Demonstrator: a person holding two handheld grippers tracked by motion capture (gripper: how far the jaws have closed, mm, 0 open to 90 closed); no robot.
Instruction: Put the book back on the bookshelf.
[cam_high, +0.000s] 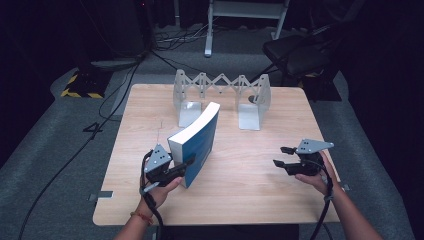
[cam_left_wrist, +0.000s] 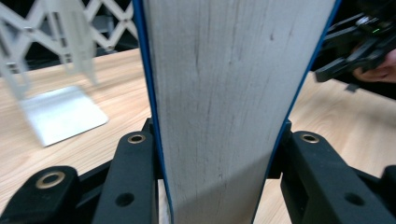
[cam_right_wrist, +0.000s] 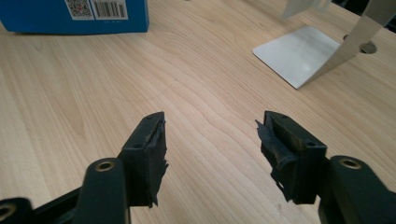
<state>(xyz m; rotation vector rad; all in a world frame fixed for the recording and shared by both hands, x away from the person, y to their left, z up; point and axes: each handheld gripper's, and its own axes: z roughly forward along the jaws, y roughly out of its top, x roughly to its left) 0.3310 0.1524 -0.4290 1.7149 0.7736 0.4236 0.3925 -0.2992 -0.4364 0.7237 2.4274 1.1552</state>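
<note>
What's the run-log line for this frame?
left gripper: shut on blue book, upright | right gripper: open, empty | expandable bookend rack: empty

Left black two-jaw gripper (cam_high: 176, 169): grey triangular plate, brass-ringed screw holes, black cable. Right black two-jaw gripper (cam_high: 283, 156): same plate, frayed pads (cam_right_wrist: 157, 144). Red wristband (cam_high: 143, 217) behind left gripper.

Book (cam_high: 196, 141): blue cover, greyish-white page edges, white barcode label; rack (cam_high: 221, 97): silver-grey with zigzag lattice; table (cam_high: 250, 165): pale wood grain; grippers (cam_high: 170, 170) (cam_high: 286, 157): black with grey plates; floor (cam_high: 65, 145) beyond table: grey, one yellow-black striped patch.
</note>
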